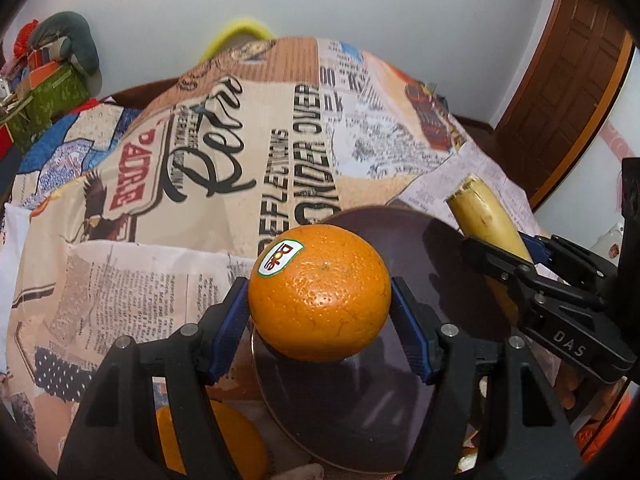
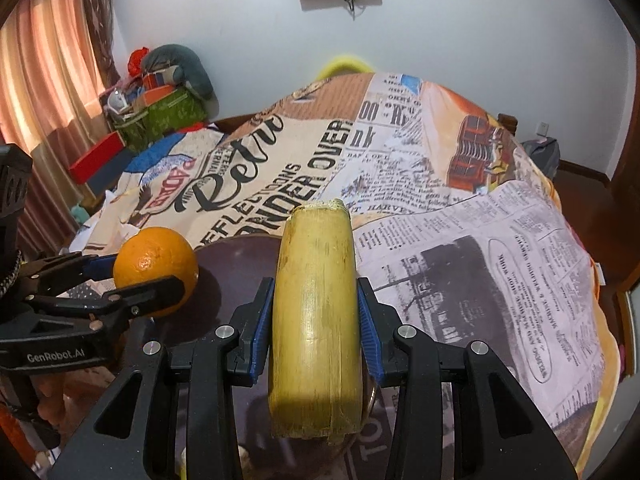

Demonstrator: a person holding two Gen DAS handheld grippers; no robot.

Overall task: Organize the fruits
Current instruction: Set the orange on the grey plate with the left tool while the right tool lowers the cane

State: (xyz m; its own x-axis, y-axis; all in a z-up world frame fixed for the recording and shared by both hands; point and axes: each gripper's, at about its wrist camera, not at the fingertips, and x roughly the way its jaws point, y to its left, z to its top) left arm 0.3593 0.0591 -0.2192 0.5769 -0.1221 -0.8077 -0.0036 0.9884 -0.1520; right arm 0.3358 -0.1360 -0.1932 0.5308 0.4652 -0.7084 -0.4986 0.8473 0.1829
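My left gripper (image 1: 320,300) is shut on an orange (image 1: 320,298) with a Dole sticker and holds it above the near left rim of a dark brown round plate (image 1: 404,240). My right gripper (image 2: 316,312) is shut on a yellow cut stalk piece (image 2: 316,312), like sugarcane, and holds it over the same plate (image 2: 240,264). The right gripper (image 1: 504,256) with the stalk (image 1: 484,216) shows at the right of the left wrist view. The left gripper (image 2: 132,276) and orange (image 2: 154,264) show at the left of the right wrist view.
A newspaper-print cloth (image 1: 240,152) covers the surface under the plate. A second orange (image 1: 224,440) lies below my left gripper. Green boxes and clutter (image 2: 160,108) stand at the far left by a curtain (image 2: 48,80). A wooden door (image 1: 568,80) is at the right.
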